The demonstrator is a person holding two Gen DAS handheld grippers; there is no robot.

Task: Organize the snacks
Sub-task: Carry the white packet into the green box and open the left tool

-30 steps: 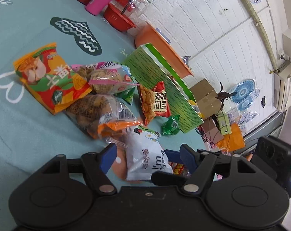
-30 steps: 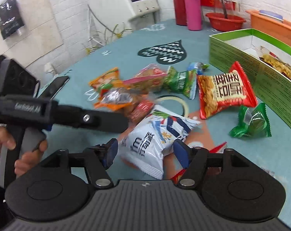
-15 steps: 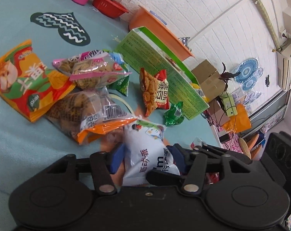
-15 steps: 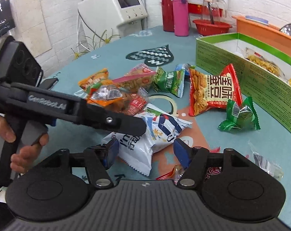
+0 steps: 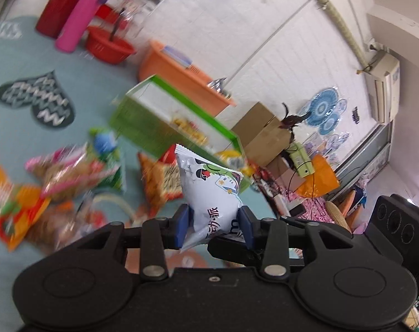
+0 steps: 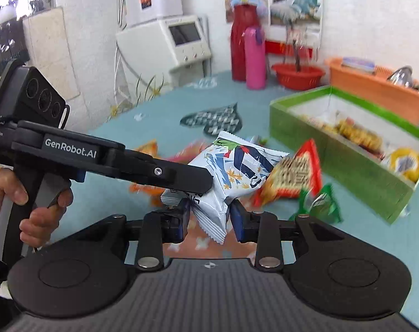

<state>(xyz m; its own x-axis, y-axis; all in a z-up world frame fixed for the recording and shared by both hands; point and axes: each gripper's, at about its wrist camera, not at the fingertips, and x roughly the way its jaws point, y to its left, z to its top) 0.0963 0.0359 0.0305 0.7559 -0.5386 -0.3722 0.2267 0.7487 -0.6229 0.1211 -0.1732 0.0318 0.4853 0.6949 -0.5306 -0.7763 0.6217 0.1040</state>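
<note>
Lived-in home room, cluttered. White-painted brick wall (image 5: 264, 27) with an air conditioner (image 5: 385, 83) mounted high and blue paper fans (image 5: 324, 112) stuck on. Table under a teal cloth (image 6: 165, 110) printed with a heart (image 6: 213, 119). At the far edge: red flask (image 6: 238, 47), pink flask (image 6: 255, 58), red basin (image 6: 296, 74), orange dish rack (image 6: 375, 88). White appliance with a screen (image 6: 184, 38) beside the table. Cardboard boxes (image 5: 260, 132) piled against the wall.
</note>
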